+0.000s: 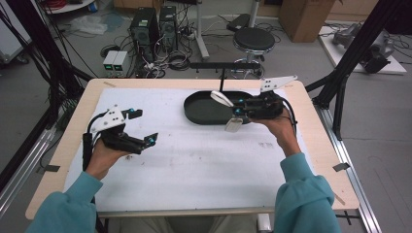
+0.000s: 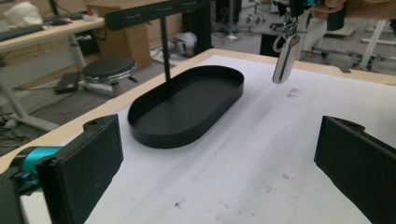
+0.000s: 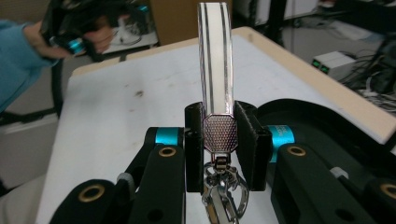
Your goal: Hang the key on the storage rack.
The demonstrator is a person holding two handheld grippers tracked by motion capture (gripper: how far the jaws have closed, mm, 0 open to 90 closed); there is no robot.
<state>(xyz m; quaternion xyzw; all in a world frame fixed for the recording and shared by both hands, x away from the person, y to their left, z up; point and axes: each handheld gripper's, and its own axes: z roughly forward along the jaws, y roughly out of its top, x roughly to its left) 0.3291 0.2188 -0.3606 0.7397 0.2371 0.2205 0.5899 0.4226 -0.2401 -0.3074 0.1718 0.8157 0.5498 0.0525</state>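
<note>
The right gripper [image 1: 236, 115] is held over the near rim of a black oval tray [image 1: 194, 110] on the far middle of the table [image 1: 311, 150], its jaws clenched on a white strap keychain [image 1: 233, 124]. In the right gripper view the keychain [image 3: 215, 70] stands straight out from between the two pads, pinched at its textured metal end cap, with white strap and two dark lines running along it; a metal clasp and ring hang from the cap at the near end of the jaws. In the high view one white part of the strap hangs below the gripper over the white mat [image 1: 194, 165], just near of the tray, and another white piece reaches out over the tray's interior; whether this second piece belongs to the same keychain cannot be told with confidence at this resolution. The left gripper view shows the keychain [image 2: 284, 58] dangling clear of the mat, to the right of the tray [image 2: 187, 105], not touching it. A black T-shaped stand [image 2: 164, 28] rises from the tray floor. The left gripper [image 1: 141, 126] sits at the left of the table, well apart from tray and keychain, its jaws released and standing wide with nothing between them; its pads frame bare mat. Both forearms wear teal sleeves [image 1: 301, 194].
</note>
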